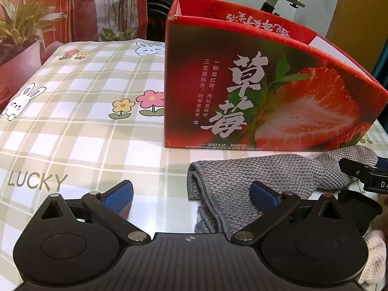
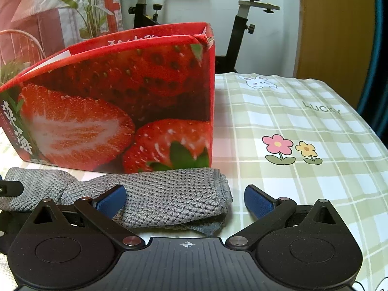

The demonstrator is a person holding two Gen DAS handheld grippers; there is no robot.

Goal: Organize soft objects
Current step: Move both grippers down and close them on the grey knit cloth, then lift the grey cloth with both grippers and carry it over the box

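Left gripper (image 1: 191, 197) low over the tablecloth (image 1: 80, 131), aimed at the strawberry box (image 1: 254, 92), jaws spread wide and holding nothing. One blue pad (image 1: 118, 197) over bare cloth on the left, the other pad (image 1: 264, 197) lying over the grey knitted cloth (image 1: 242, 177). Whether that pad touches the knit: cannot tell.

Right gripper (image 2: 185, 200) likewise low and level, facing the same box (image 2: 116, 101) from the other end of the grey cloth (image 2: 169, 194), jaws also wide apart, nothing clamped. Its left pad (image 2: 111, 200) over the knit, its right pad (image 2: 259, 201) beyond the folded edge, above the checked tablecloth (image 2: 303, 145). Seen at the far right edge of the left wrist view as a black part overlapping the cloth's end.

Grey cloth bunched and partly folded, stretched along the table just in front of the box's printed front wall, near it, contact unclear. Spans between both grippers, one end under each.

Box open at the top, red cardboard with a sliced strawberry picture and white lettering, standing upright on the tablecloth. Inner walls red and white at the rim; contents hidden from both views.

Behind the table: an exercise bike (image 2: 242, 7) and a leafy plant (image 1: 21, 24).
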